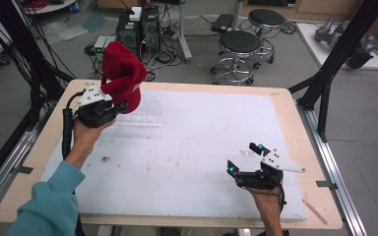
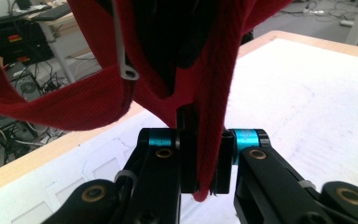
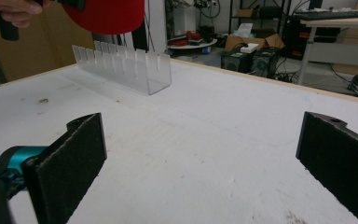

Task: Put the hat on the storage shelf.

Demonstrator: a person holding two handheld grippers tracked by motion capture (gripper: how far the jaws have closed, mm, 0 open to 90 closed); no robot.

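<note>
High view: left gripper (image 1: 109,105) jaws clamped on upright red hat (image 1: 122,74), crown up; right gripper (image 1: 248,158) jaws spread, empty.

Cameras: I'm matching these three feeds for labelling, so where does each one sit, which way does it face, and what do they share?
High view: above the person's side, looking forward and down on the table; forearms, left gripper and right gripper show.
Left gripper view: on the left gripper, facing along jaws clamped on the red hat.
Right gripper view: on the right gripper, looking across the table between open jaws at the clear slotted rack.
Shared: hat in all three views; rack in high and right gripper views.
</note>
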